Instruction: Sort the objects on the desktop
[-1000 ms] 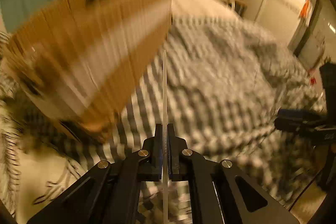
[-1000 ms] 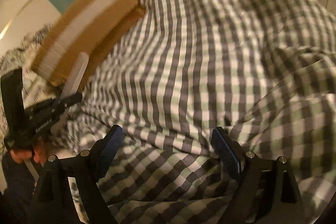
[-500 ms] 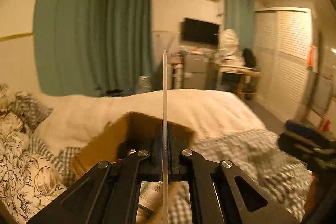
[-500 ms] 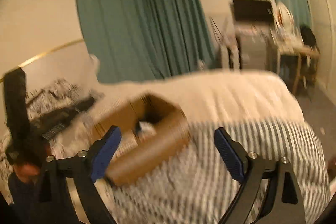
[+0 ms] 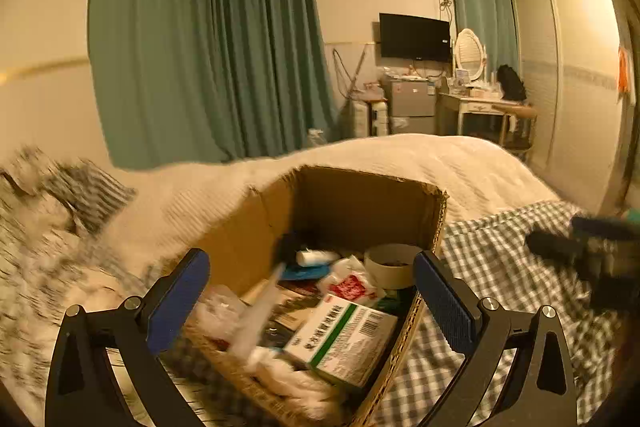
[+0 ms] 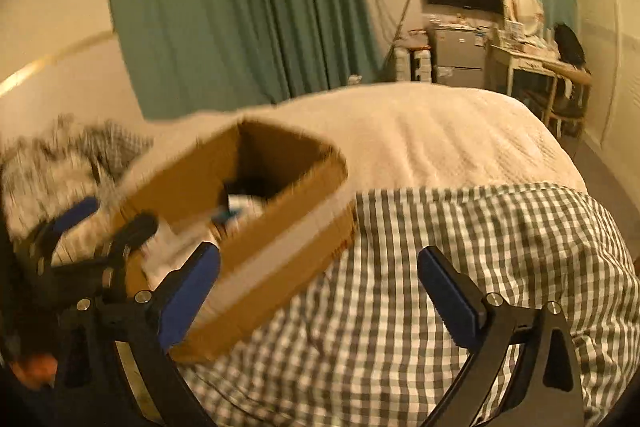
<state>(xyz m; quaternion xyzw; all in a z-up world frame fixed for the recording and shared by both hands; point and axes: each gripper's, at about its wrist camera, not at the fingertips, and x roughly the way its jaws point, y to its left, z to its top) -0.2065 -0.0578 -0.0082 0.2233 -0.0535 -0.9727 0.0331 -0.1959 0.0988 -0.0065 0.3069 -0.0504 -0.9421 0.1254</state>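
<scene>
An open cardboard box point(image 5: 360, 203) lies on the bed, also in the right wrist view point(image 6: 256, 219). It holds a white and green medicine box point(image 5: 344, 339), a white cup point(image 5: 390, 263), a red and white packet point(image 5: 352, 285) and a pale thin strip point(image 5: 260, 311), blurred, among other items. My left gripper point(image 5: 312, 301) is open and empty just above the box's near end. My right gripper point(image 6: 316, 295) is open and empty, over the checked blanket to the right of the box. The left gripper point(image 6: 100, 223) shows blurred at the left in the right wrist view.
The bed has a checked blanket point(image 6: 460, 235) and a cream cover point(image 5: 460, 163). Patterned pillows point(image 5: 48, 195) lie at the left. Teal curtains point(image 5: 208, 59), a wall TV point(image 5: 414, 37), a small fridge point(image 5: 408, 103) and a dressing table point(image 5: 480, 107) stand behind.
My left gripper was shut on the thin pale strip; it has opened and the strip now lies blurred in the box. Both views swung up from the blanket toward the box and room.
</scene>
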